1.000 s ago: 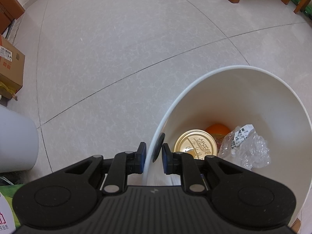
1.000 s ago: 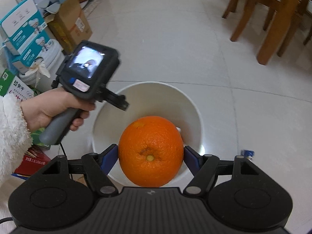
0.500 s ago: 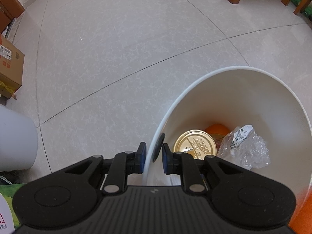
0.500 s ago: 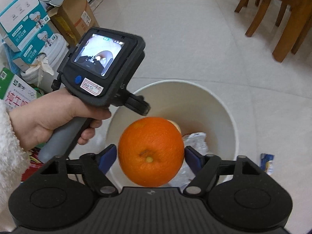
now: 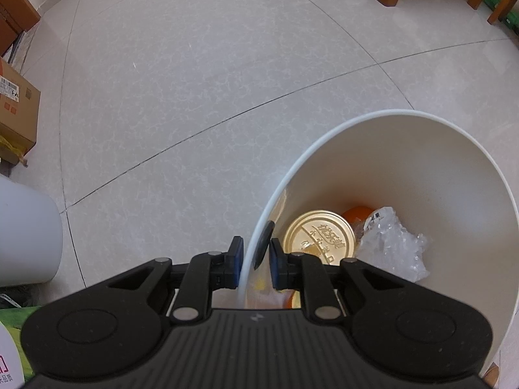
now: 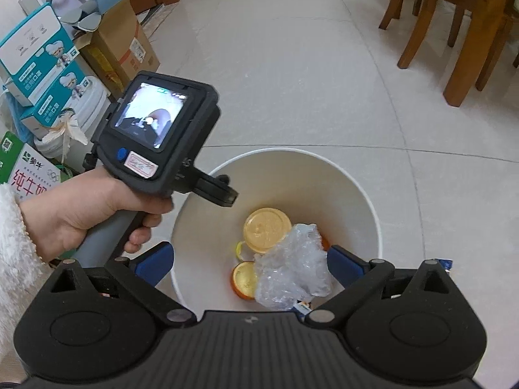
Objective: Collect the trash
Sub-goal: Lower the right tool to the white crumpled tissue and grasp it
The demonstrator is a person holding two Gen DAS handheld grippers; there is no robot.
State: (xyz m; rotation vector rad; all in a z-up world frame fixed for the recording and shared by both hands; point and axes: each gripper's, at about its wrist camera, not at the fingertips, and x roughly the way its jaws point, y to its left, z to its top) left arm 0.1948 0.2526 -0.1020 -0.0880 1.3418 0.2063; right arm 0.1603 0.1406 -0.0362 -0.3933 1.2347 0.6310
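The white bin (image 6: 363,194) stands on the floor. Inside lie a gold lid (image 6: 267,230), a crumpled clear wrapper (image 6: 292,272) and an orange (image 6: 245,280) at the bottom. The left gripper (image 5: 254,264) pinches the bin's rim. The right gripper (image 6: 249,267) hangs above, its jaws just pulled wide apart, nothing between them, the orange down below.

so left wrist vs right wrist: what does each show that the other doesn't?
Left wrist only: the left gripper shut on the bin rim, one pad outside, one inside.

Right wrist only: the right gripper open and empty above the bin, its jaws having just opened; a hand on the left gripper's handle; stacked boxes; chairs.

Both: the white bin on the tiled floor, with a gold lid, crumpled plastic and an orange inside.
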